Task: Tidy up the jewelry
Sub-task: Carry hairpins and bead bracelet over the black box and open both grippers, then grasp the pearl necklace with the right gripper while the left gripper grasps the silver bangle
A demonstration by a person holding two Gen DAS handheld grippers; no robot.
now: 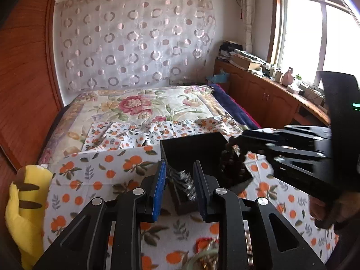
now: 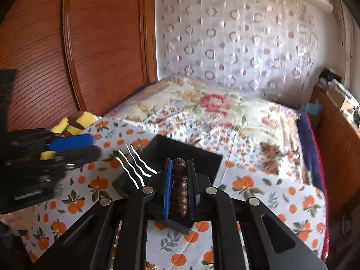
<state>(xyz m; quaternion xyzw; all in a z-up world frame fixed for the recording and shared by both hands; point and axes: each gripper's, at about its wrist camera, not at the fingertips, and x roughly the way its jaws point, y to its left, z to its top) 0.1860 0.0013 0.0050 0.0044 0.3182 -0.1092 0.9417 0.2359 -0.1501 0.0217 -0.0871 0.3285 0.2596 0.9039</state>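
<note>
Left wrist view: the left claw (image 1: pixel 180 186) fills the lower middle of the frame, its blue pads parted with nothing pressed between them. Seen through the gap, a silvery, blurred piece of jewelry (image 1: pixel 184 180) lies in the black box (image 1: pixel 193 148) just beyond the fingertips. The box sits on an orange-print cloth (image 1: pixel 101 180) spread over the bed. The right claw (image 1: pixel 234 145) reaches in from the right edge, and a dark wooden bead bracelet (image 1: pixel 231 162) hangs from its tip over the box's right side. A yellow plush toy (image 1: pixel 24 207) lies at the lower left. Gold-coloured jewelry (image 1: pixel 207 252), blurred, shows at the bottom edge below the claw.

Right wrist view: here the grip is plain. The right claw (image 2: pixel 180 168) is nearly closed on the bead bracelet (image 2: pixel 180 189), whose brown beads run in a column between the pads, at lower centre above the box (image 2: pixel 202 157). Three wavy white streaks (image 2: pixel 135 168) lie across the box's left part; what they are I cannot tell. The left claw (image 2: pixel 74 147) appears at the left edge, blurred, its fingers apart and empty. This view alone shows the wooden wardrobe (image 2: pixel 90 45) at the upper left.
</note>
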